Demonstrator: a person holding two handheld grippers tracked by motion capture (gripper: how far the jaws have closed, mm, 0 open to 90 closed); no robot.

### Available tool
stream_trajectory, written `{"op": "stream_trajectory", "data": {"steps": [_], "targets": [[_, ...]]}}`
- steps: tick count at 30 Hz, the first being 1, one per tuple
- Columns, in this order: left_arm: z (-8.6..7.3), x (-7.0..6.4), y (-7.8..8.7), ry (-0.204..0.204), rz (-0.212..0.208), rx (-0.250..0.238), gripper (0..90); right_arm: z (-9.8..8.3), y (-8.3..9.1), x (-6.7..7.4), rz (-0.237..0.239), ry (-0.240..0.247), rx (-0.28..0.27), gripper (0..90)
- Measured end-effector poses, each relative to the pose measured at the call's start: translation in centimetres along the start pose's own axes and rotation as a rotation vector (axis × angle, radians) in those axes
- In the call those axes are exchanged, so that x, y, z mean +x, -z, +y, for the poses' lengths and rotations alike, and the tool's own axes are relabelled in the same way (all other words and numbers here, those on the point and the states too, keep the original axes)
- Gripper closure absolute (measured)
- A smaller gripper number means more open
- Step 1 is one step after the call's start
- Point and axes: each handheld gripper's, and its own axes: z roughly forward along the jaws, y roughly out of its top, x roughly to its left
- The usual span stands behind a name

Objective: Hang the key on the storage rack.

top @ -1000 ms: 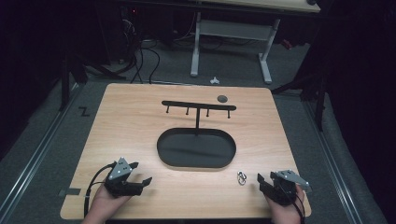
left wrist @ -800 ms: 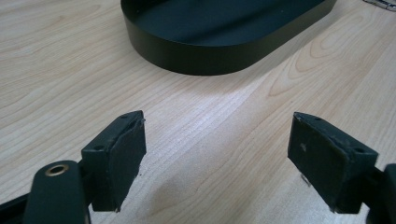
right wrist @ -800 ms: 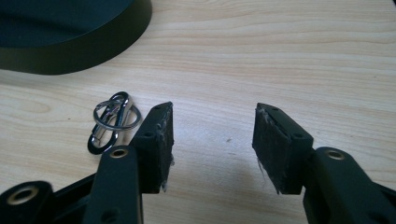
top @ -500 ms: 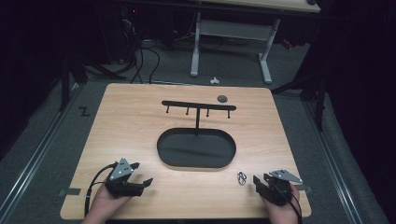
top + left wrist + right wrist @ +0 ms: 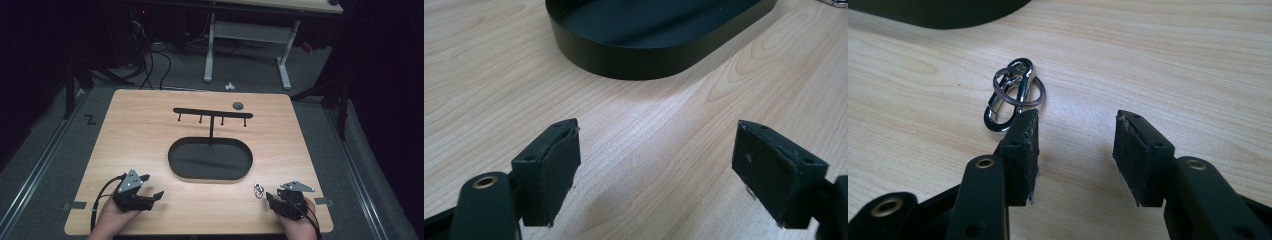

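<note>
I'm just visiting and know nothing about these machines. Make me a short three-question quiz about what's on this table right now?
1. True or false: the right tongs are clamped on the metal clip.
2. Multiple choice: the black oval tray lies (a) at the table's far left corner, (b) near the middle of the table, (c) on the floor.
3. Fill in: the black hook rack stands just ____ the tray, seen from the person's side.

Key: 1 false, they are open, with the clip beside one jaw. 2 b. 3 behind.
</note>
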Motion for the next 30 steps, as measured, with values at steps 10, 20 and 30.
{"op": "stream_trajectory", "data": {"steps": [10, 20, 30], "targets": [[0.0, 0.0, 0.0, 0.002, -0.005, -0.001, 19.9, 1.0, 0.3, -0.2, -0.004, 0.027, 0.094, 51.0], [0.0, -0.1, -0.1, 0.001, -0.008, 0.002, 19.9, 1.5, 0.3, -0.1, 0.005, 0.064, 0.180, 48.5], [0.0, -0.1, -0.1, 0.001, -0.010, 0.003, 19.9, 1.9, 0.2, 0.1, 0.022, 0.082, 0.263, 45.5]]}}
